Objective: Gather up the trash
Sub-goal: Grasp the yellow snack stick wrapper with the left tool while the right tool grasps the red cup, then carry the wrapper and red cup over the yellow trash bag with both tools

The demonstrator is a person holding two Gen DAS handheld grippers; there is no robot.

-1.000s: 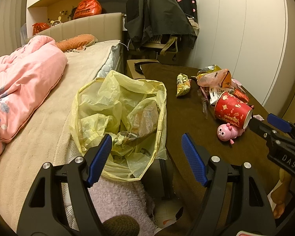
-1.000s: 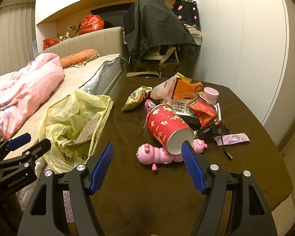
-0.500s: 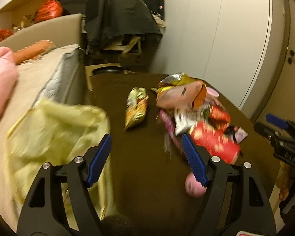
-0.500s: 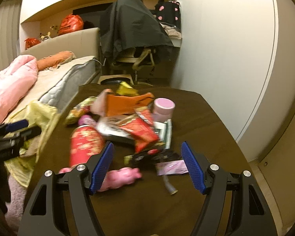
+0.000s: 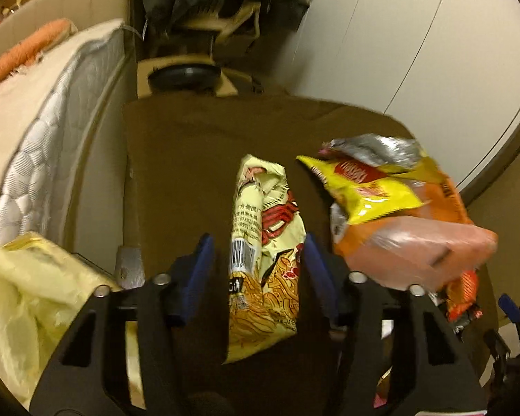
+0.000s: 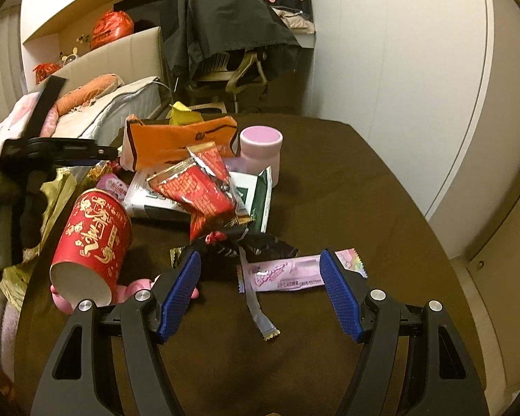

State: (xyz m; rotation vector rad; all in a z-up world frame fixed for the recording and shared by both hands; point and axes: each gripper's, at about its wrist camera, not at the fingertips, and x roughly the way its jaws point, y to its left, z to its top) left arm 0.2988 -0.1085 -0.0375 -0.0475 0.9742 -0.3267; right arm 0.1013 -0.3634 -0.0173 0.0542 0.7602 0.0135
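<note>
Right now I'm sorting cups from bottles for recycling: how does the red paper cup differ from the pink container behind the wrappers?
The red paper cup lies tipped, its open mouth facing the camera; the pink container stands upright with a flat top. The cup is red with gold characters; the container is plain pale pink. The cup rests against a pink pig toy. Both sit on the brown table.

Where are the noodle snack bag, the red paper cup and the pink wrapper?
noodle snack bag (image 5: 265, 253), left wrist view, middle of the pack.
red paper cup (image 6: 93, 235), right wrist view, printed side wall.
pink wrapper (image 6: 287, 274), right wrist view, flat middle.
</note>
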